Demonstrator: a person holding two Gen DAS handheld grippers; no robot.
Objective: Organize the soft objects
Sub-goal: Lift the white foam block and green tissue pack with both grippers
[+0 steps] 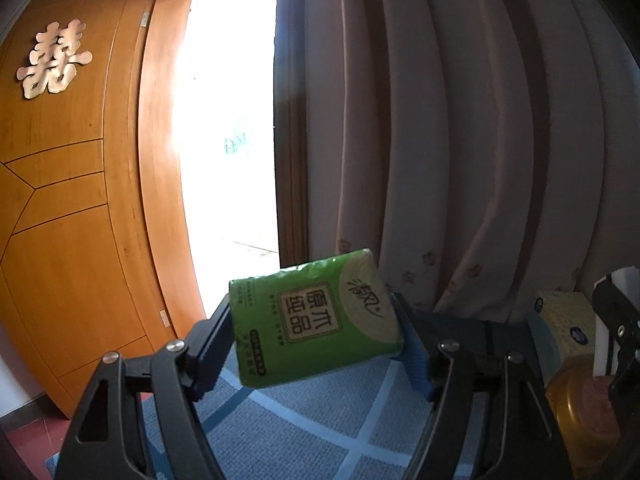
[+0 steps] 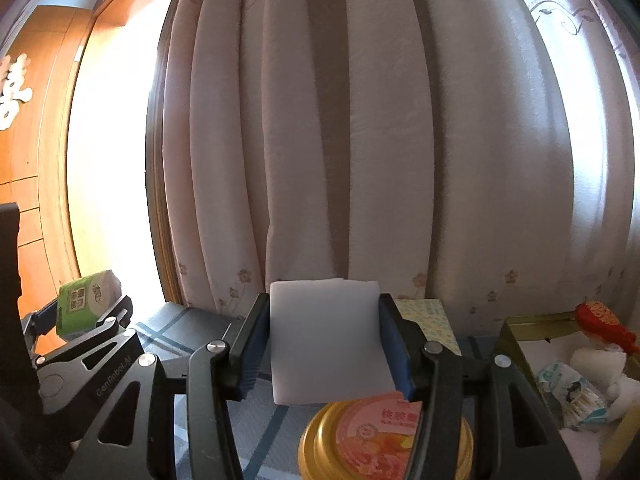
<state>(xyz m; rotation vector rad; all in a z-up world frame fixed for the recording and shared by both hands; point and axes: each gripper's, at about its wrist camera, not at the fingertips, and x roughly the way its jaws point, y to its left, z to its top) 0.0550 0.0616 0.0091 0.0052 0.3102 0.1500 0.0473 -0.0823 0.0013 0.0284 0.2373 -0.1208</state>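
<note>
My left gripper (image 1: pixel 316 330) is shut on a green tissue pack (image 1: pixel 312 320) with printed characters, held tilted above the blue checked cloth (image 1: pixel 320 432). The same pack (image 2: pixel 86 300) and left gripper (image 2: pixel 80 316) show at the left of the right wrist view. My right gripper (image 2: pixel 324 344) is shut on a white foam block (image 2: pixel 326 340), its blue pads pressing both sides. In the left wrist view the right gripper's black fingers (image 1: pixel 618 320) appear at the far right edge with the white block (image 1: pixel 602 332) beside them.
A gold round tin (image 2: pixel 384 440) with a pink lid lies just below the white block. A yellow patterned box (image 2: pixel 434 320) stands behind. An open gold box (image 2: pixel 520 340) at right holds a wipes pack (image 2: pixel 572 396), white foam and a red item. Curtains hang ahead; a wooden door stands left.
</note>
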